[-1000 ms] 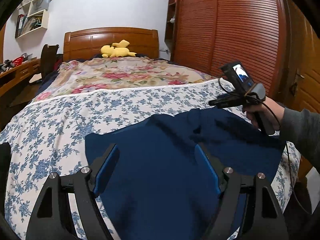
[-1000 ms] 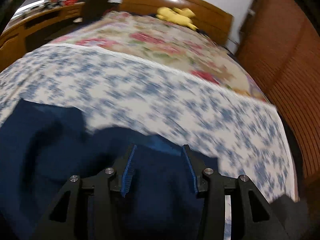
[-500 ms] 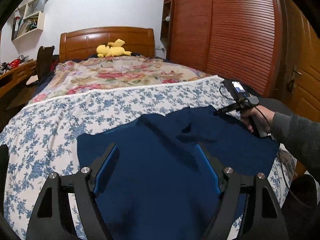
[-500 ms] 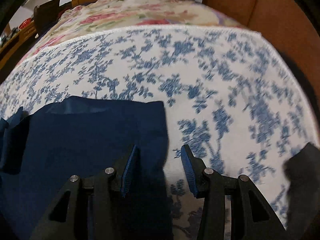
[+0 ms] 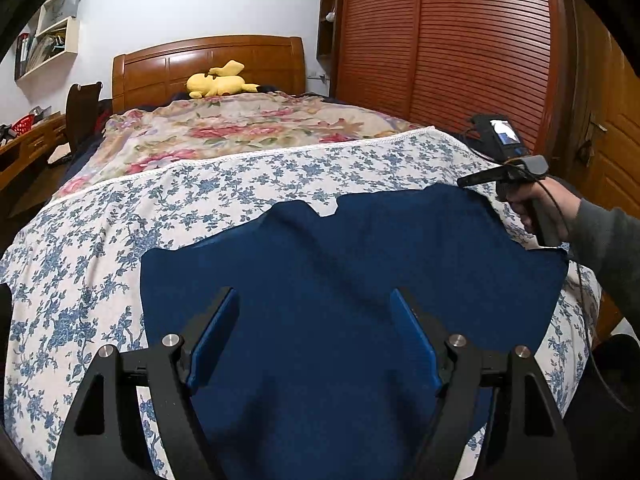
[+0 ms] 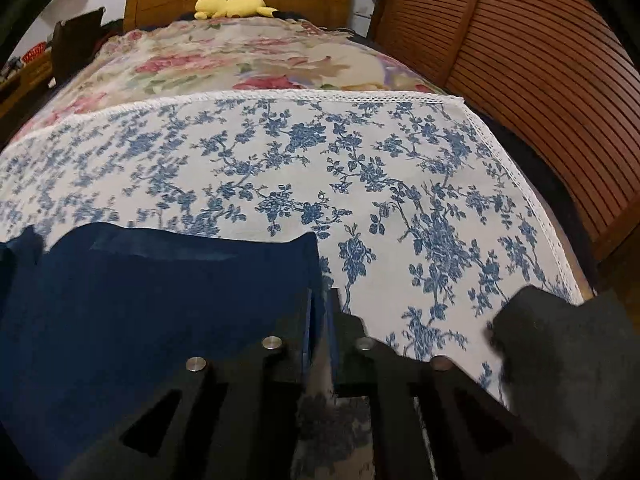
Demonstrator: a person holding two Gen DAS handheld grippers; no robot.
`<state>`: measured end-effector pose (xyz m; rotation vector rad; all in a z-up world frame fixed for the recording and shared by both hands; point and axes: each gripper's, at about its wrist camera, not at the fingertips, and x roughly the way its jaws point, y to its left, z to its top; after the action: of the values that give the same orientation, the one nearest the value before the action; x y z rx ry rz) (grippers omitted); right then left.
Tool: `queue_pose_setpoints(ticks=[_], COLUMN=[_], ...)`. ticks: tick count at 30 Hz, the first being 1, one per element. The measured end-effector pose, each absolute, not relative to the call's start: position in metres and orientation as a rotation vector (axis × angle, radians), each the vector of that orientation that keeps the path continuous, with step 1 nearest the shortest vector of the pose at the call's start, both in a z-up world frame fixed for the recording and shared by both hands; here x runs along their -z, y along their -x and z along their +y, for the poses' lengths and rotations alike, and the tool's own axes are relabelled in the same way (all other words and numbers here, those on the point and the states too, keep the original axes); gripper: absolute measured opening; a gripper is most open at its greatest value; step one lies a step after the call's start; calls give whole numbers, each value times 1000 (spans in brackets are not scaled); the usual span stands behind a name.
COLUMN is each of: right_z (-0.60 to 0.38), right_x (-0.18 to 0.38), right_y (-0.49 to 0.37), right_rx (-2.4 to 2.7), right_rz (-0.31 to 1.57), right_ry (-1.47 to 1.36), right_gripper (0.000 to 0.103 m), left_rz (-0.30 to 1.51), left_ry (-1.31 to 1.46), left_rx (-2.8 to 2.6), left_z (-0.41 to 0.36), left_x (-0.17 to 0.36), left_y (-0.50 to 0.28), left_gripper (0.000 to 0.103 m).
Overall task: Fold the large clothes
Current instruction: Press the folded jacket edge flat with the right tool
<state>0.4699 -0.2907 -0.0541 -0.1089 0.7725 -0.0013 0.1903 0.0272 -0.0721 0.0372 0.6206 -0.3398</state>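
We are in a bedroom with a big wooden wardrobe [image 5: 460, 52] on one side and a brown headboard [image 5: 208, 64] at the far end. A yellow plush toy [image 5: 218, 82] lies up by the headboard. The bed [image 6: 280, 160] has a white cover with blue flowers, and a cover with pink flowers past it.

The dark blue garment [image 5: 340, 280] lies spread out on the blue-flower cover, near our end of the bed. We cannot tell what kind of clothing it is.

Our left claw [image 5: 314, 344] is wide, with its blue pads far apart. It hangs over the middle of the garment and holds nothing.

Our right claw [image 6: 320, 320] has just been closing, and now its jaws are narrow. It sits at the far right corner of the garment. The corner's edge runs right in between the pads, so we think it is pinching the cloth there, but we cannot be sure. A hand [image 5: 536, 204] in a grey sleeve holds this claw.

We think the step now is getting hold of the corner. Next we would lift it and carry it across the garment to make a fold. The left claw could take another edge or hold the cloth down so it does not slide
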Motion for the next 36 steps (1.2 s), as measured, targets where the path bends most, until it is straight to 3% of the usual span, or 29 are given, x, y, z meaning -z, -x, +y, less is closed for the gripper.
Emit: queue_pose_setpoints(ticks=[2, 6, 17, 28, 36], right_z=[-290, -286, -298, -320, -321], right_x=[49, 44, 61, 78, 81], right_y=[-455, -408, -294, -246, -222], right_rx=[-34, -125, -279, -277, -249], right_rz=[753, 728, 728, 737, 710], right_ry=[106, 118, 147, 136, 71], right_gripper=[23, 48, 49, 50, 55], left_rz=[619, 609, 627, 645, 647], left_ry=[-43, -60, -112, -159, -156], left_rx=[337, 332, 359, 407, 420], left_z=[26, 22, -6, -41, -48], left_x=[71, 69, 79, 88, 89], left_y=[-187, -178, -152, -127, -115], left_gripper=[79, 79, 78, 78, 78])
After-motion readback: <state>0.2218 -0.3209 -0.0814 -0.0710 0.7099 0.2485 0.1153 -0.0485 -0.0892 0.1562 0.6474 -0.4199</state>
